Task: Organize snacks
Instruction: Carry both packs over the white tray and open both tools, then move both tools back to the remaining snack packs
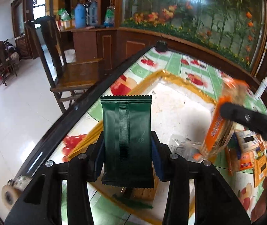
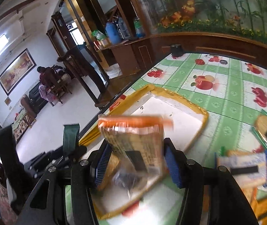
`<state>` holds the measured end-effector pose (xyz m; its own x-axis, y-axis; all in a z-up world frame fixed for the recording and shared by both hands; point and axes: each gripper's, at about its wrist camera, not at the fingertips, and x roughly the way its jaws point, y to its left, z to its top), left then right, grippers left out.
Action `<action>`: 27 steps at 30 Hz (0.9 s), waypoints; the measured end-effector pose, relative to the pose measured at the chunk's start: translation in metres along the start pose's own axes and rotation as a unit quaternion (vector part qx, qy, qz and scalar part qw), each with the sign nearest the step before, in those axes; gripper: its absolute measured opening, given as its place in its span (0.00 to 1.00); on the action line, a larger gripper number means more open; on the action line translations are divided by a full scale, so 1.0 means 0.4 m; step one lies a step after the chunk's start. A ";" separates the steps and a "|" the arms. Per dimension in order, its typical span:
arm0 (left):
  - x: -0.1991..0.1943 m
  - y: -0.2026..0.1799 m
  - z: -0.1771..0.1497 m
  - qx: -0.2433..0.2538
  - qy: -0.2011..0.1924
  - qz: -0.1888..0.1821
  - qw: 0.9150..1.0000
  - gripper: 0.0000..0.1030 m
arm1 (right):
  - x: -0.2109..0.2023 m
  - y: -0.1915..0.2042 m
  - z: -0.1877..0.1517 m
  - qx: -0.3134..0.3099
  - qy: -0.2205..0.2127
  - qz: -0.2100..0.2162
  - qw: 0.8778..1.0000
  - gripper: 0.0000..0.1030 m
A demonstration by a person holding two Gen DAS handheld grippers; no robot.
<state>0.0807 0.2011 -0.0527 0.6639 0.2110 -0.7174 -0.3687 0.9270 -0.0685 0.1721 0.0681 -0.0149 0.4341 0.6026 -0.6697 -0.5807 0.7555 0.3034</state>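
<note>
My left gripper (image 1: 127, 146) is shut on a dark green snack packet (image 1: 127, 131), held upright over the near edge of a white tray with a gold rim (image 1: 180, 82). My right gripper (image 2: 136, 161) is shut on an orange cracker pack (image 2: 133, 138), blurred, above the same tray (image 2: 204, 116). In the left wrist view the cracker pack (image 1: 219, 123) and a black finger (image 1: 246, 118) of the right gripper hang at the tray's right side. In the right wrist view the green packet (image 2: 70, 136) shows at the left.
Several loose snack packs lie on the fruit-patterned tablecloth (image 2: 217, 86) right of the tray (image 1: 249, 150) (image 2: 246, 165). A biscuit pack (image 1: 142, 191) lies under my left gripper. A wooden chair (image 1: 67, 71) stands by the table's left edge. A person sits far off (image 2: 43, 76).
</note>
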 end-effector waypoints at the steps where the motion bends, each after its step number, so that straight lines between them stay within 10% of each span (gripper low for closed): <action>1: 0.009 -0.003 0.002 0.001 0.003 0.001 1.000 0.41 | 0.013 -0.005 0.005 0.001 0.003 -0.001 1.000 0.55; 13: 0.084 -0.001 -0.006 0.009 0.047 0.011 0.999 0.47 | 0.231 -0.083 0.001 0.051 0.065 0.006 0.997 0.56; 17: 0.065 -0.003 -0.004 0.008 0.034 0.012 0.999 0.73 | 0.209 -0.086 -0.006 0.048 0.055 0.001 0.997 0.68; 27: -0.005 -0.072 -0.006 0.024 0.013 -0.025 0.999 0.74 | 0.032 -0.129 -0.054 0.060 0.008 -0.040 0.997 0.84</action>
<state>0.0883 0.1733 -0.0510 0.6631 0.1568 -0.7319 -0.3035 0.9502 -0.0714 0.1928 0.0313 -0.0536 0.4638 0.5365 -0.7050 -0.4578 0.8264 0.3277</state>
